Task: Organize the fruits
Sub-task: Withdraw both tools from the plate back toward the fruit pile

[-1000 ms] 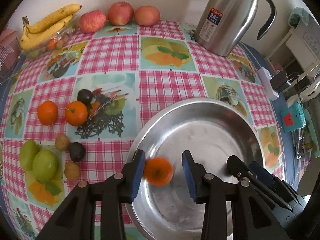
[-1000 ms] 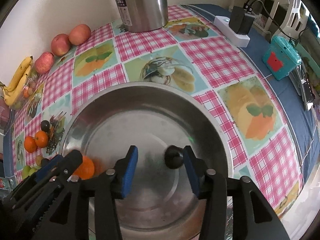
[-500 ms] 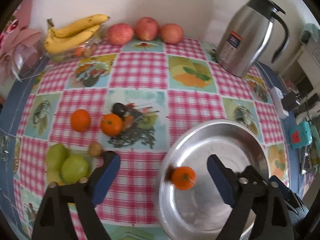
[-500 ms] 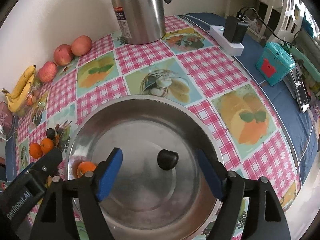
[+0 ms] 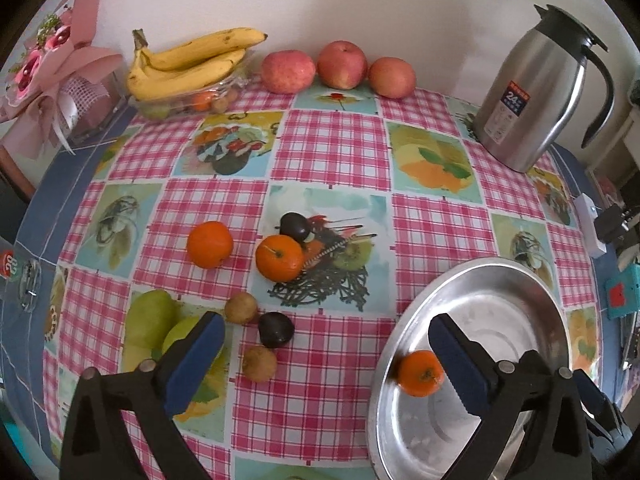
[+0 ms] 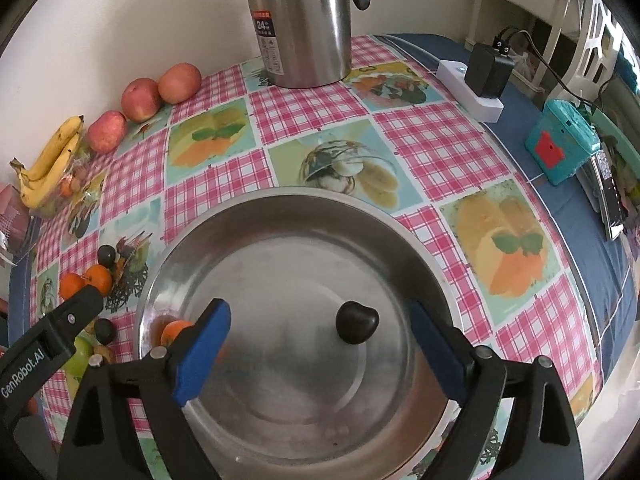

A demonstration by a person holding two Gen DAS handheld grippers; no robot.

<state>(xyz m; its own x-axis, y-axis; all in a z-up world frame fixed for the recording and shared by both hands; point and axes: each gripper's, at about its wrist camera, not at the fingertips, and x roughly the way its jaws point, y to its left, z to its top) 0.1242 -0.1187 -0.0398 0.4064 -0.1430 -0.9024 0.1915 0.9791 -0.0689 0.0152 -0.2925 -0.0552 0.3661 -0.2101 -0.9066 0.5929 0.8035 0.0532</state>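
The pan (image 6: 304, 216) is dull brushed metal, the jug (image 6: 300, 20) shinier steel. A glossy checked cloth (image 5: 332, 148) covers the counter. Each claw (image 5: 324, 364) (image 6: 320, 348) is matt black plastic with blue pads (image 6: 202, 354).

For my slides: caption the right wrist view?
Open right tool above steel basin holding a dark plum and an orange.

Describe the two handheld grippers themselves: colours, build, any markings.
Both are matte black plastic. The left gripper and right gripper each have triangular-cutout arms, silver pivot screws, and jaws faced with blue pads, ridged on the left one. White "GenRobot.AI" lettering runs along the left gripper's body in the right wrist view. No cables or sleeves show.
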